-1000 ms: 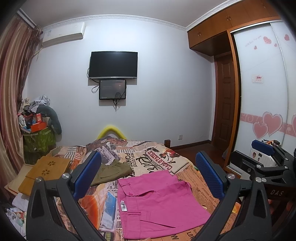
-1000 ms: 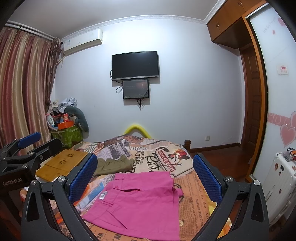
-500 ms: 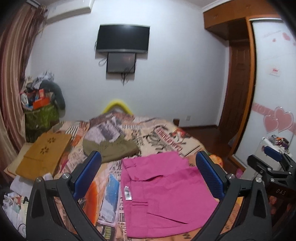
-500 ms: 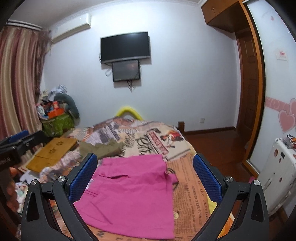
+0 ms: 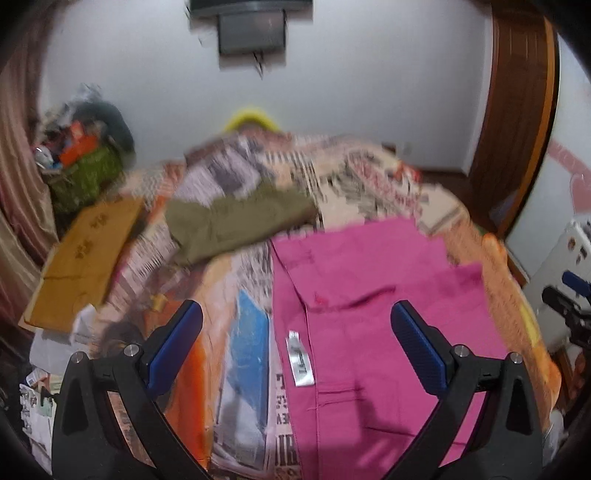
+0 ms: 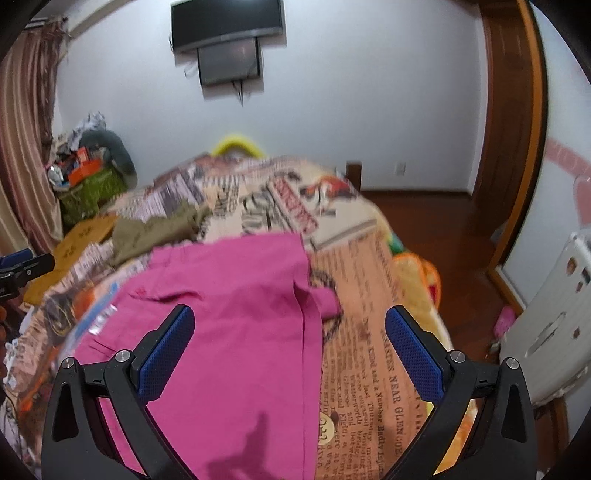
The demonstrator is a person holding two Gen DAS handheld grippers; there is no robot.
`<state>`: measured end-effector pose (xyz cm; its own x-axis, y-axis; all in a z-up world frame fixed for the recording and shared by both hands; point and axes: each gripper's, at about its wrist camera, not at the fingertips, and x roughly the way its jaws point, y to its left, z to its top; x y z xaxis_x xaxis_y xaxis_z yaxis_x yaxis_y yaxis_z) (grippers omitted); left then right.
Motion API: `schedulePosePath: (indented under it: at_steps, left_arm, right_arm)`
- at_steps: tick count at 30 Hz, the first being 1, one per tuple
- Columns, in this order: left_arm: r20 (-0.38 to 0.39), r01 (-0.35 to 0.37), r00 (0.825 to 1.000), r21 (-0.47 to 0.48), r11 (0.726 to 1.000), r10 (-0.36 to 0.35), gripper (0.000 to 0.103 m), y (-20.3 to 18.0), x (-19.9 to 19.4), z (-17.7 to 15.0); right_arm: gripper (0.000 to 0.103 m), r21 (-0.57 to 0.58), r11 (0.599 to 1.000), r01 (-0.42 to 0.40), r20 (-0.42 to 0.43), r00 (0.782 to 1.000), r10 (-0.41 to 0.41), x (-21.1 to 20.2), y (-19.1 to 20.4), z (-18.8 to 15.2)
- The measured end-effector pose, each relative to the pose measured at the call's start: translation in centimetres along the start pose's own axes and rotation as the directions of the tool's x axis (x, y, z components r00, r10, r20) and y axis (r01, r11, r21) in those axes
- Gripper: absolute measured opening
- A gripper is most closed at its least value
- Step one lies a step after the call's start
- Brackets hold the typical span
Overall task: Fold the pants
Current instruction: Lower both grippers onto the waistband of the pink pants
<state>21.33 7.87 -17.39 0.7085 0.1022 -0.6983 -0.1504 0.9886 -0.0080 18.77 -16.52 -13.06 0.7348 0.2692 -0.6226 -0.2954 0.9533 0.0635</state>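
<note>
Left wrist view catches the white label (image 5: pixel 300 363) sewn on the pink pants (image 5: pixel 376 314), plus a blue patch of the printed bedspread (image 5: pixel 247 354) at 6 o'clock; the right wrist view has no clear sight of that label. What the right view gives instead is the pants' (image 6: pixel 236 332) far side seam, a bunched corner of fabric at 3 o'clock from the garment's middle, and newspaper-style print on the bedspread (image 6: pixel 373 332) beside it. It also shows the white appliance (image 6: pixel 546 317) at 3 o'clock and the wall television (image 6: pixel 227 22) at 12.

Left gripper (image 5: pixel 297 349) hangs above the pants' left edge, pitched down at the bed, blue pads spread wide with nothing between them. Right gripper (image 6: pixel 290 349) hovers over the pants' right half, likewise tilted down, fingers wide apart and empty. A sliver of the right gripper shows at 3 o'clock in the left view, and the left one at 9 o'clock in the right view.

The pink pants lie flat on the bedspread, near edge toward the cameras. The olive-green garment (image 5: pixel 236 221) sits just beyond them at 11 o'clock, apart from the pink. At 9 o'clock, off the bed, a green basket (image 6: pixel 88 192) is heaped with mixed clutter, an orange box among it; the rest is too blurred to name. A tan mat (image 5: pixel 85 254) lies below it.
</note>
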Motion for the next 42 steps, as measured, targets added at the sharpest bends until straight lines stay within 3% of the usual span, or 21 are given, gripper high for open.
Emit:
schedulePosePath:
  at_steps: [4, 7, 10, 12, 15, 22, 25, 28, 31, 32, 38, 42]
  left_arm:
    - [-0.110, 0.043, 0.993, 0.013, 0.999, -0.041, 0.103, 0.2, 4.4, -1.0]
    - [-0.159, 0.059, 0.986, 0.026, 0.998, -0.054, 0.097, 0.0, 6.2, -1.5]
    - [-0.209, 0.087, 0.975, 0.033, 0.996, -0.078, 0.080, 0.0, 7.8, -1.7]
    - [-0.251, 0.123, 0.961, 0.012, 0.992, -0.116, 0.060, 0.3, 8.5, -2.0]
    - [-0.313, 0.162, 0.937, 0.000, 0.987, -0.154, 0.046, 0.3, 9.9, -2.3]
    - [-0.350, 0.192, 0.920, 0.009, 0.981, -0.177, 0.044, -0.5, 11.5, -2.9]
    - [-0.365, 0.241, 0.898, -0.058, 0.969, -0.246, 0.044, 0.1, 12.2, -2.5]
    - [-0.375, 0.268, 0.881, -0.104, 0.958, -0.288, 0.037, 0.2, 12.7, -2.2]
    - [-0.380, 0.266, 0.880, -0.101, 0.959, -0.285, 0.016, -0.2, 13.1, -1.9]
    - [-0.378, 0.262, 0.883, -0.092, 0.961, -0.277, 0.007, -0.3, 13.2, -1.8]
    - [-0.302, 0.155, 0.947, 0.128, 0.980, -0.111, 0.007, -2.7, 11.7, -2.3]
    - [-0.267, 0.123, 0.961, 0.177, 0.977, -0.072, 0.007, -2.4, 10.8, -2.2]
  right_arm:
    - [0.102, 0.018, 1.000, -0.019, -0.091, 0.996, 0.020, 3.1, -1.1, -0.6]
    - [0.092, 0.029, 0.998, -0.052, -0.149, 0.987, 0.056, 5.1, -1.5, -1.1]
    - [0.082, 0.052, 0.994, -0.092, -0.199, 0.975, 0.101, 6.6, -2.0, -1.4]
    - [0.068, 0.065, 0.990, -0.123, -0.222, 0.966, 0.135, 7.7, -2.4, -1.6]
    - [0.056, 0.094, 0.981, -0.171, -0.248, 0.950, 0.190, 9.1, -2.7, -1.7]
    - [0.050, 0.108, 0.971, -0.211, -0.293, 0.927, 0.234, 12.0, -3.0, -1.7]
    - [0.046, 0.111, 0.971, -0.210, -0.315, 0.920, 0.235, 12.9, -3.3, -1.7]
    - [0.034, 0.112, 0.966, -0.232, -0.333, 0.908, 0.256, 13.5, -3.1, -1.7]
    - [0.021, 0.101, 0.963, -0.251, -0.331, 0.904, 0.271, 13.5, -2.9, -1.6]
    - [0.011, 0.099, 0.961, -0.257, -0.331, 0.902, 0.276, 13.5, -2.9, -1.5]
    - [0.003, 0.002, 0.976, -0.218, -0.297, 0.932, 0.209, 12.8, -2.2, -1.5]
    - [0.003, -0.073, 0.973, -0.220, -0.334, 0.924, 0.184, 12.7, -1.6, -2.1]
